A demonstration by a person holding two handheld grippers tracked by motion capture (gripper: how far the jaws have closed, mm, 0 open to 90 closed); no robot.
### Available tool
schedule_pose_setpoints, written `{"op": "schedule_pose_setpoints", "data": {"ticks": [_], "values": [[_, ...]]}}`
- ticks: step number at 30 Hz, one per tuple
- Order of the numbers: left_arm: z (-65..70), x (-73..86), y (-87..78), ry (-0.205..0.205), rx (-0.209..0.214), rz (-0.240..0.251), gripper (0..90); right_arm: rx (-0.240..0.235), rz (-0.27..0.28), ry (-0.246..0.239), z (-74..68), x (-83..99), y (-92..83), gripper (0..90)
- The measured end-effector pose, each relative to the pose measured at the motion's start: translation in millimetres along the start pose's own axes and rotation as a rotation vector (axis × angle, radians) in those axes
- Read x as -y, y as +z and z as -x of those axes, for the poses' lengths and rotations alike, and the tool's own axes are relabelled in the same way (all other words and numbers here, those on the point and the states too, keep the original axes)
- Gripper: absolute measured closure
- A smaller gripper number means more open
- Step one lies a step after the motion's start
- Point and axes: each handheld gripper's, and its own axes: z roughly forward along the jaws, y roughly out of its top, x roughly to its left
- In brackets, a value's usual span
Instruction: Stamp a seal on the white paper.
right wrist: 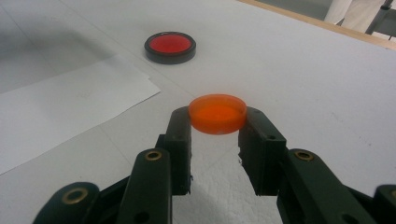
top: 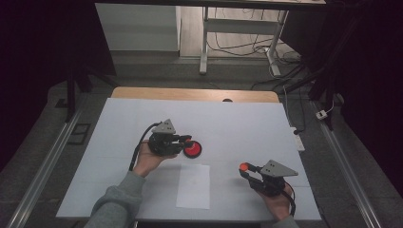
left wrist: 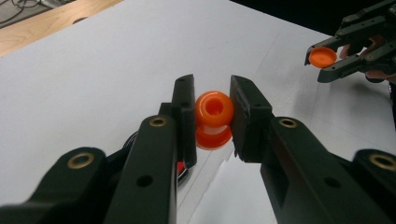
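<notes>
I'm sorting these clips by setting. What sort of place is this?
Probably a lab or workshop set up for recording: a white-covered table edged by dark curtains, metal floor rails, and a height-adjustable desk frame with loose cables behind.

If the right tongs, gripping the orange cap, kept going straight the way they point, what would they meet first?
Probably the black-rimmed red disc on the table: seen from the right tongs holding the orange cap, it lies ahead, slightly left. Depth is unclear, so they might pass beside it.
</notes>
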Motion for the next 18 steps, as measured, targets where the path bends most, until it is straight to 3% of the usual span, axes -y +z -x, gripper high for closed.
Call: {"op": "schedule_pose_setpoints", "data": {"ticks": [18], "values": [[7.9,5.6,-10.5,0.013,0.012,0.003,72.4,0.006,-0.003,-0.002,0.5,0.2,0.3,64.5]]}}
